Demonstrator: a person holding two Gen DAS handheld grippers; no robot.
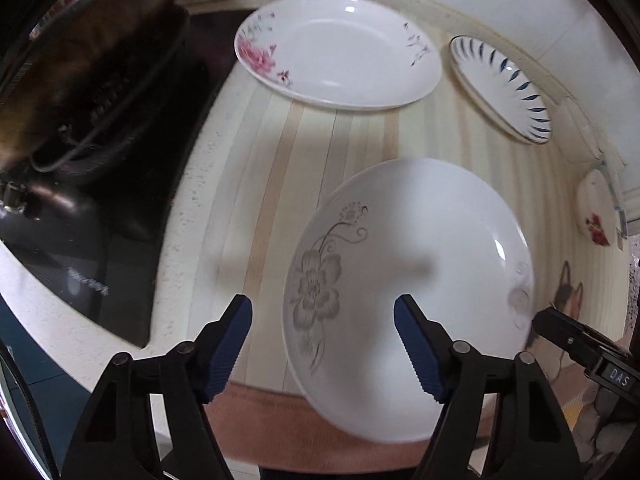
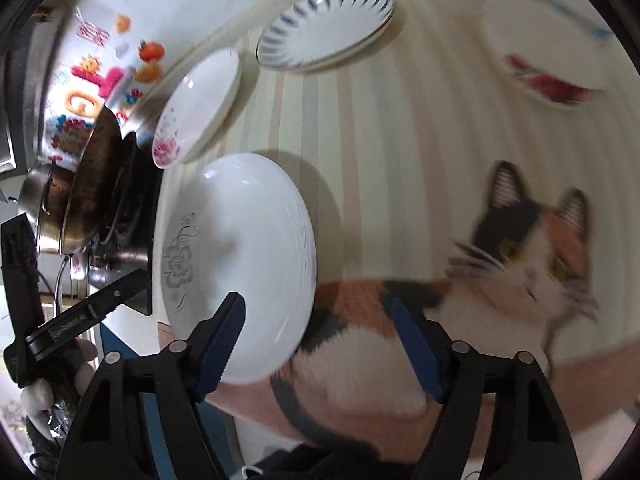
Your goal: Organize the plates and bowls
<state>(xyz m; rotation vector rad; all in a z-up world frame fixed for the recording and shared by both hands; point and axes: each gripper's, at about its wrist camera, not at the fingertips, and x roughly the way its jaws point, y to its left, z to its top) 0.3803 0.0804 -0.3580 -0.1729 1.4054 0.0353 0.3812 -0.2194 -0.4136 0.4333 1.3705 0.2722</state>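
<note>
A white plate with a grey flower lies on the striped mat near the front edge. My left gripper hovers over its left rim, jaws apart, pads touching nothing. In the right wrist view the same plate lies at left, and my right gripper stands open over its right rim. Behind it lie a white plate with a pink flower and a plate with blue streaks. A dish with a red flower is at far right, blurred.
A dark wok sits on the black stove left of the mat. The mat carries a printed cat. A tiled wall with colourful stickers backs the counter.
</note>
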